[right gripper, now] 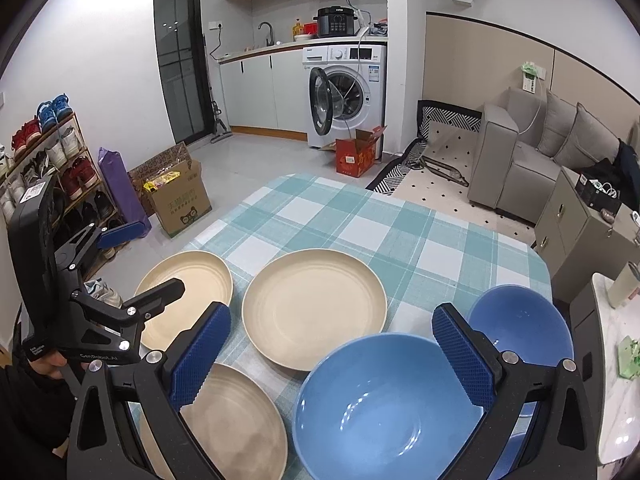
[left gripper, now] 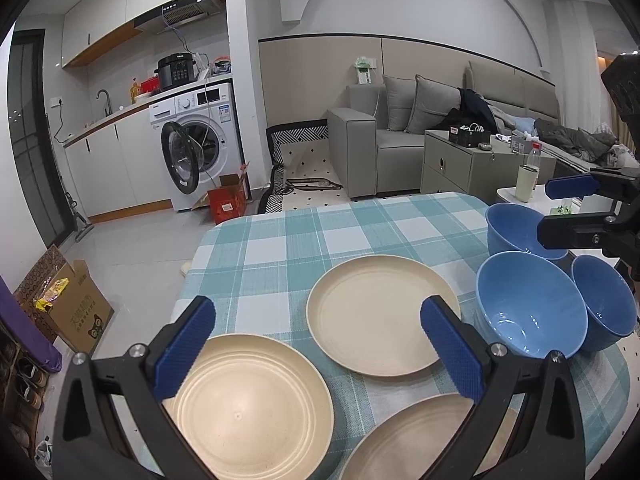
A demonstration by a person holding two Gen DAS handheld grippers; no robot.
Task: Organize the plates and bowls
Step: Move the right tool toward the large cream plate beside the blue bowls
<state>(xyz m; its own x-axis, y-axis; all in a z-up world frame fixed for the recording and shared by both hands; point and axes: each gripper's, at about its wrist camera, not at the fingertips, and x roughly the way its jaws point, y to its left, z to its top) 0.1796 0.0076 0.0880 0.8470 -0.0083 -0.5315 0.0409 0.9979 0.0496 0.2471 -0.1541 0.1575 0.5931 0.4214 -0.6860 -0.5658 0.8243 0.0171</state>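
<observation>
Three cream plates (right gripper: pixel 314 314) lie separately on the checked tablecloth (right gripper: pixel 360 216): one at the centre of the right wrist view, one at 9 o'clock (right gripper: pixel 192 280), one at 7 o'clock (right gripper: pixel 236 420). Three blue bowls sit at 3 to 5 o'clock; the nearest bowl (right gripper: pixel 376 408) lies under the right gripper (right gripper: pixel 332 356), whose fingers stand wide and empty. The left gripper (left gripper: pixel 316 344), equally wide, hovers over the plates. Judged best: slip one finger inside the near rim, close gently, lift level, then nest it in the far bowl (right gripper: pixel 520 328).
</observation>
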